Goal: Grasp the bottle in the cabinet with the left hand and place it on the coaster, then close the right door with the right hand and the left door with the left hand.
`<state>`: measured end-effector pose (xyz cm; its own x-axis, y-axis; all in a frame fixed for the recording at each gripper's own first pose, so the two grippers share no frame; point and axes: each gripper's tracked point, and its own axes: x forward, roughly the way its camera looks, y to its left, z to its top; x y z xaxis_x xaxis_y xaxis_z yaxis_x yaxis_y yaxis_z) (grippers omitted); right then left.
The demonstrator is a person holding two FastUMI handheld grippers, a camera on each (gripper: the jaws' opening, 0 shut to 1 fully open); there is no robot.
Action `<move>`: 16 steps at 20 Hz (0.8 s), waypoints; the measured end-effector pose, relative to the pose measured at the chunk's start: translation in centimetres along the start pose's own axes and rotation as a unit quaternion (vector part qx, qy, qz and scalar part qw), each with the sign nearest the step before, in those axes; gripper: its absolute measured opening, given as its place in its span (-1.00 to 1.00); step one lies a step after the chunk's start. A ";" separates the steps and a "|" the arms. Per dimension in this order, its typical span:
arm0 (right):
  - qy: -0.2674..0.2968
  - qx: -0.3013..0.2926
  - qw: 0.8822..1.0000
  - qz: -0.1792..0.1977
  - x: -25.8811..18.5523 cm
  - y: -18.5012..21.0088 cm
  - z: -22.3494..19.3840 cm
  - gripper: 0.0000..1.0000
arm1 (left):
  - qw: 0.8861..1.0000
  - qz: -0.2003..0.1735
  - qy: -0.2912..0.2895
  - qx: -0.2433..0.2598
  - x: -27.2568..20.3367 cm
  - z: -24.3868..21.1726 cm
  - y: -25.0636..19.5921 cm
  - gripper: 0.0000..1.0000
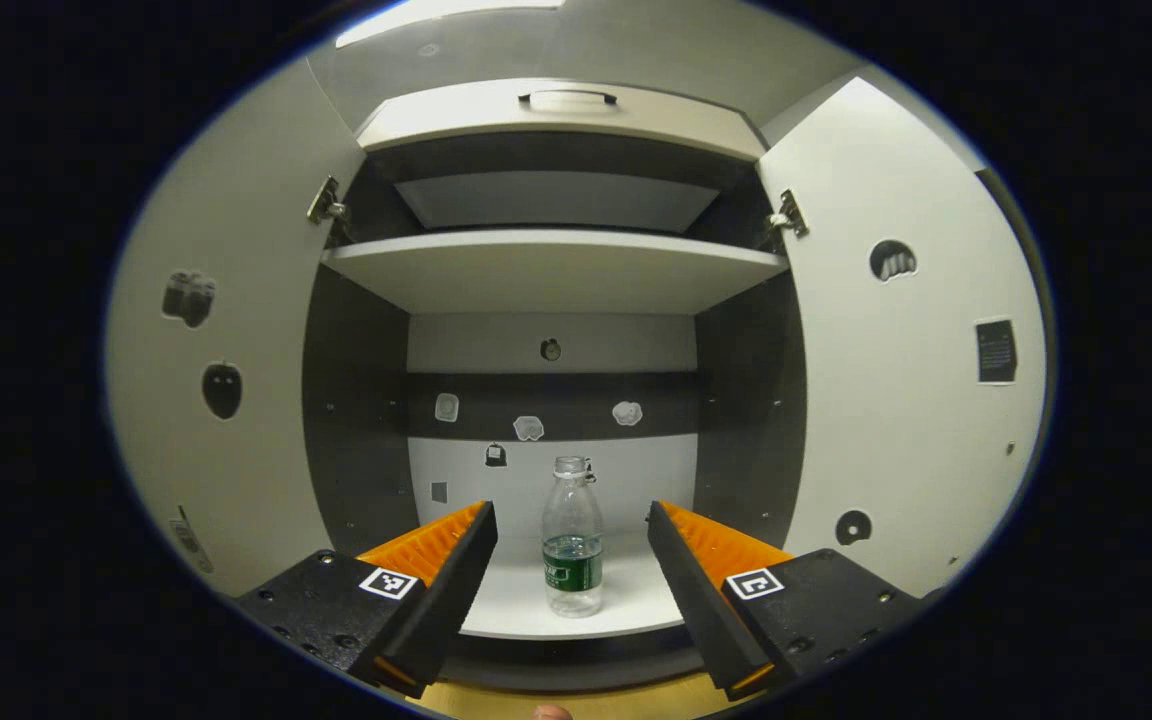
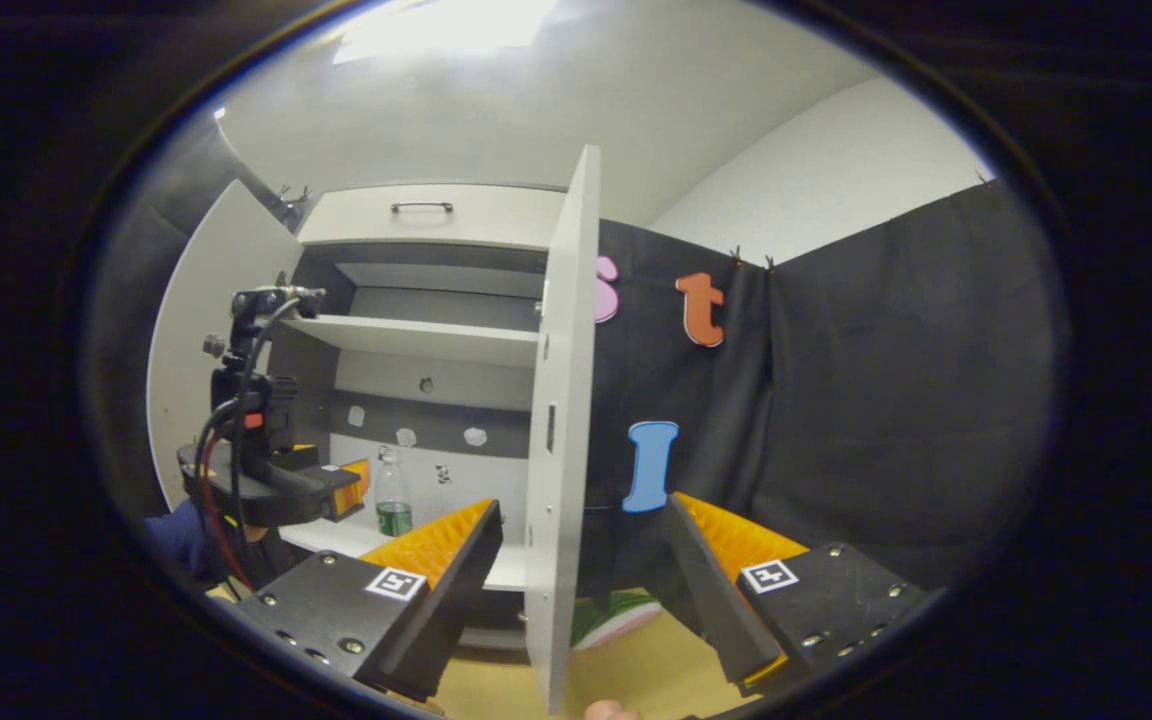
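The left gripper (image 1: 572, 560) has its jaws spread wide, empty, lined up on the clear plastic bottle (image 1: 573, 535), which stands upright near the front of the cabinet's lower shelf (image 1: 516, 600). The right gripper (image 2: 581, 560) is also wide and empty, straddling the edge of the open right door (image 2: 561, 430). The coaster is possibly the green-edged item (image 2: 621, 612) below that door. Risk: the light, nearly empty bottle tips if one finger touches first.
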<state>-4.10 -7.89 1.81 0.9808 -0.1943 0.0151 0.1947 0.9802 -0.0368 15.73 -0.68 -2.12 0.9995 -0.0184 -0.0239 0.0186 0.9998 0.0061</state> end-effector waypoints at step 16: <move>0.031 -0.027 0.992 -0.116 -1.9 -8.0 -2.3 0.90 | 0.996 0.032 0.072 -0.028 13.1 -6.5 1.6 0.56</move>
<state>-7.52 -15.47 -0.19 0.9081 -0.4176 -0.0326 0.4131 0.9058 -0.0940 28.75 0.75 -8.95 0.9848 0.0432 -0.1681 -0.0512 0.9977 -0.0433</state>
